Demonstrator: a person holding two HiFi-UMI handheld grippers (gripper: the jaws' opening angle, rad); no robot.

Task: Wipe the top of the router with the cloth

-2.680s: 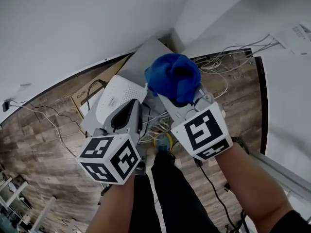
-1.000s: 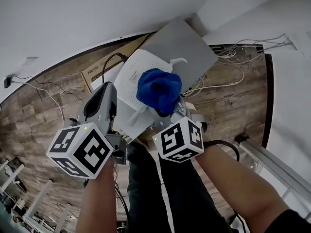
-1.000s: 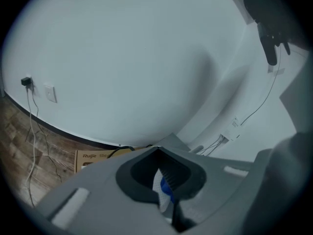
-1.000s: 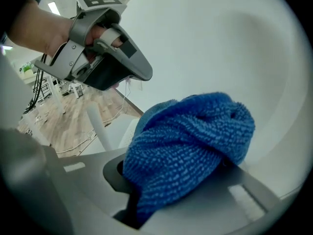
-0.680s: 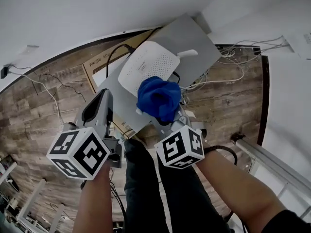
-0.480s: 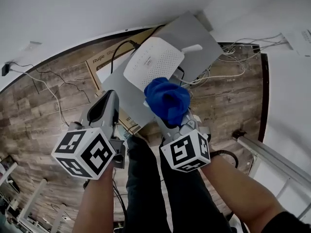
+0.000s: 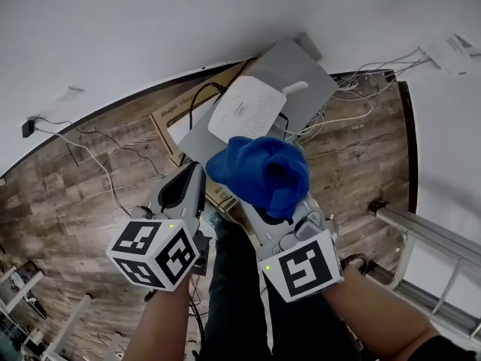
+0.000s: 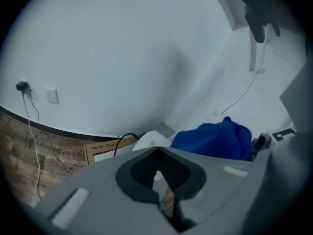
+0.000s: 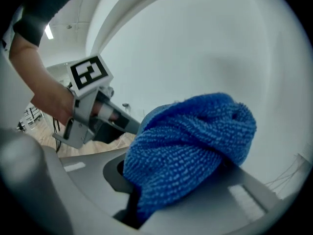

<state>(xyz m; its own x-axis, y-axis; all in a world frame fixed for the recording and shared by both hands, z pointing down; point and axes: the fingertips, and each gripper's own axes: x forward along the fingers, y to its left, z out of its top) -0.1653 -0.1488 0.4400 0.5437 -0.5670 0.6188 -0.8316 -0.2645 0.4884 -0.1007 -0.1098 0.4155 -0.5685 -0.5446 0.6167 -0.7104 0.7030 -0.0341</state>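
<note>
Floor (image 7: 90,186) planks of brown, streaky wood are seen below, and a plain white wall (image 7: 150,28) is met along a dark curved edge. A flat grey board (image 7: 301,74) with straight sides is laid on the floor by the corner. A brown cardboard box (image 7: 174,117) is partly hidden under it, so only some of its print can be seen.

The router (image 7: 248,110), white and smooth with tiny holes on top, is set on the grey board. Its near edge is covered in the head view by the cloth (image 7: 263,173), a soft, fuzzy blue lump. Whether the cloth is touching the router cannot be told.

The cloth is pinched in the right gripper (image 7: 264,215), whose jaws are closed tight on it, and the tips are buried in the folds. The left gripper (image 7: 192,177) is held just beside it, jaws pressed together, with nothing between them. Thin white wires (image 7: 353,111) are tangled on the floor past the board.
</note>
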